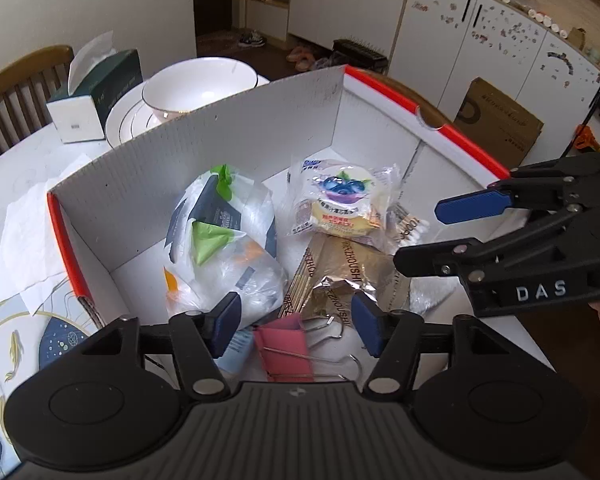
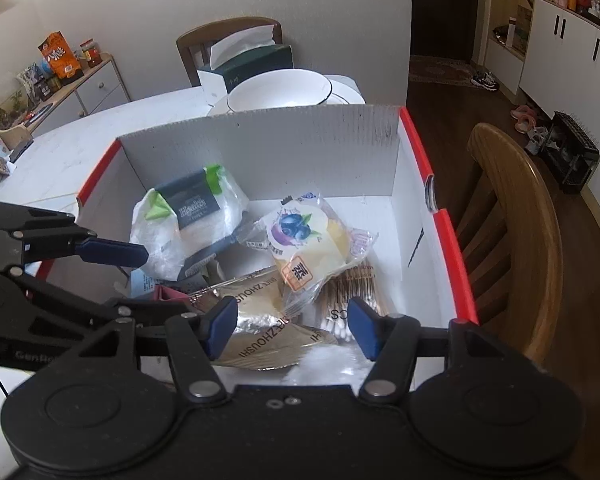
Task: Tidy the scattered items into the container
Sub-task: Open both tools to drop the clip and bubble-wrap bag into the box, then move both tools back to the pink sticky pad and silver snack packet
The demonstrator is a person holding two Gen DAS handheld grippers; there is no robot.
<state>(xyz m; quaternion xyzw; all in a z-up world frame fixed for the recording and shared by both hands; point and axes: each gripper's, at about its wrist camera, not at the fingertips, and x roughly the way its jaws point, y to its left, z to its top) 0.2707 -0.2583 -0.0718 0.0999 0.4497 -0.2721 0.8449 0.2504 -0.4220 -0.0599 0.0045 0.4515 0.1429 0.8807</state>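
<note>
On the table (image 1: 28, 152), a red-rimmed white box (image 1: 228, 136) holds packets; both tongs (image 1: 296, 324) (image 2: 292, 328) gape empty.

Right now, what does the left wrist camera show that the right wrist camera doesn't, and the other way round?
Only the left wrist view shows the pink binder clip lying clear in the box's near corner, and a brown cardboard carton on the floor.

Only the right wrist view shows the side cabinet with snack packets and the wooden chair beside the box.

Both show the white box with red edges, the blueberry cake packet, the gold pouch, cotton swabs, and both grippers with jaws open.
</note>
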